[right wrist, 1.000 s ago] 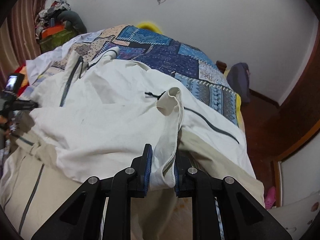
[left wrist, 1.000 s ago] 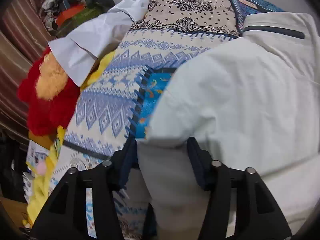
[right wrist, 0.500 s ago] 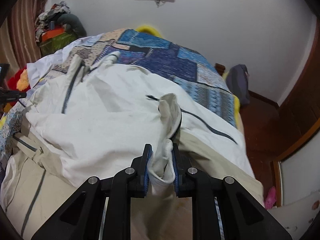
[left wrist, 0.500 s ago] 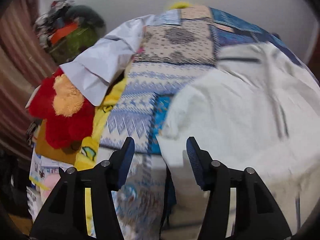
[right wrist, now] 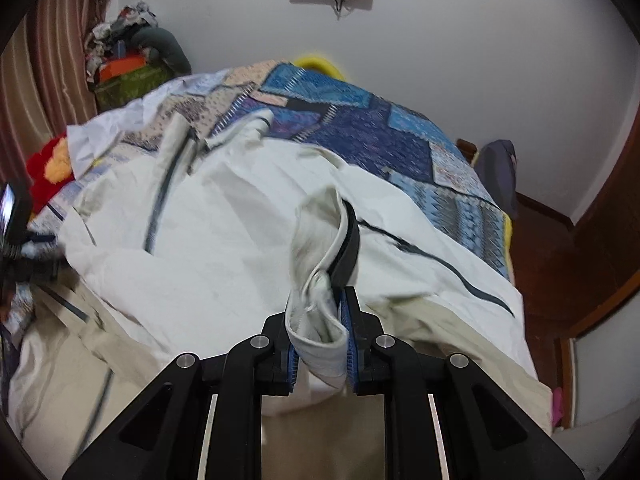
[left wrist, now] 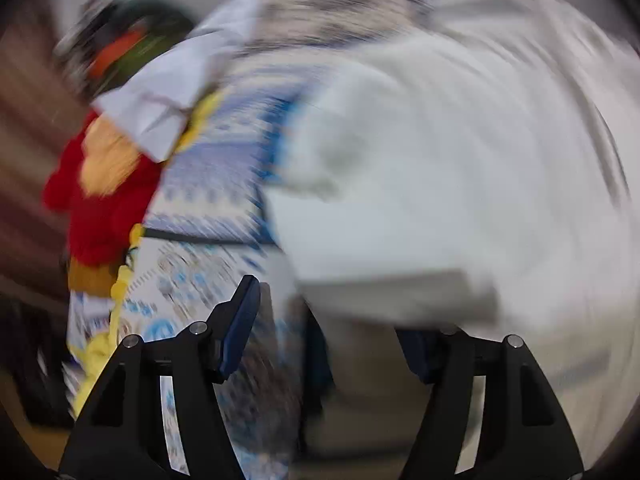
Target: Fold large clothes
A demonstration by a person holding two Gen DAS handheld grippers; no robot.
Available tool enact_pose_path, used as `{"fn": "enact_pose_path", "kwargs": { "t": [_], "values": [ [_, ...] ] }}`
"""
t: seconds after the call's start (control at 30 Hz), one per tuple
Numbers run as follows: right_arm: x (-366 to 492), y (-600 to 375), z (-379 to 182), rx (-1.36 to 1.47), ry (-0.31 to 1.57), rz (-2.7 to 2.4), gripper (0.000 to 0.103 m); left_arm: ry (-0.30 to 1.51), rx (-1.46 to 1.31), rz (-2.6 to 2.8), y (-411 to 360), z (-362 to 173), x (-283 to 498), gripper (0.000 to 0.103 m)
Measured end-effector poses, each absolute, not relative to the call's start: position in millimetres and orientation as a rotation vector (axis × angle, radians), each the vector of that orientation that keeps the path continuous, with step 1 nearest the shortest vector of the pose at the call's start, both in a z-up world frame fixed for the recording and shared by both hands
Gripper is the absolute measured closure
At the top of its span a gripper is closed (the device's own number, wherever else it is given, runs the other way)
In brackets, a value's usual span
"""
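Note:
A large cream-white jacket (right wrist: pixel 224 240) with dark zip lines lies spread over the bed. My right gripper (right wrist: pixel 320 340) is shut on a bunched fold of the jacket, a cuff or sleeve end (right wrist: pixel 320 248), held just above the garment. In the blurred left wrist view the jacket (left wrist: pixel 460 168) fills the right half. My left gripper (left wrist: pixel 332 320) is open, its jaws wide apart, at the jacket's left edge over the quilt, holding nothing. The left gripper also shows at the left edge of the right wrist view (right wrist: pixel 24 248).
A blue patterned quilt (right wrist: pixel 360 120) covers the bed. A red and orange plush toy (left wrist: pixel 100 184) and a white sheet (left wrist: pixel 168 92) lie at the left side. A pile of clutter (right wrist: pixel 128 60) stands in the far corner. Wooden floor and a door (right wrist: pixel 592 240) are at right.
My left gripper has let go of the jacket edge, opened wide and is moving fast; its view is blurred. My right gripper has kept its grip and drawn the fold closer.

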State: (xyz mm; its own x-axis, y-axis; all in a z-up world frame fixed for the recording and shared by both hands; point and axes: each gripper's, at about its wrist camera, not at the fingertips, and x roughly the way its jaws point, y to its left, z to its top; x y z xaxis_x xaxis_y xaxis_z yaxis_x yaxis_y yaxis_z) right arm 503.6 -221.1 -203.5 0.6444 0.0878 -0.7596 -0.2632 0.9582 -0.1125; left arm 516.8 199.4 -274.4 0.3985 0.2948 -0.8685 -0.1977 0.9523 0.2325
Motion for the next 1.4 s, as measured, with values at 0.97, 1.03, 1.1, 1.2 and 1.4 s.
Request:
{"fn": "enact_pose_path", "kwargs": {
  "t": [0.97,1.03,1.1,1.2,1.4],
  "values": [
    [493.2,-160.6,-201.6,-0.300,0.841,0.342,0.018,1.054,0.115,0.187,183.4,-225.6,489.2,0.022],
    [500.1,-143.6,-221.9,-0.329,0.905,0.356,0.018,1.075,0.161,0.177,171.7,-239.2,479.4,0.022],
    [507.1,-134.5,-243.2,-0.347,0.986,0.347,0.018,1.098,0.173,0.175,163.7,-252.0,472.0,0.022],
    [504.7,-141.7,-245.1,-0.326,1.006,0.347,0.018,1.142,0.147,0.139,156.0,-271.2,466.5,0.022],
    [475.2,-208.2,-184.8,-0.170,0.884,0.357,0.018,1.169,0.199,0.111,137.1,-301.3,457.5,0.020]
  ]
}}
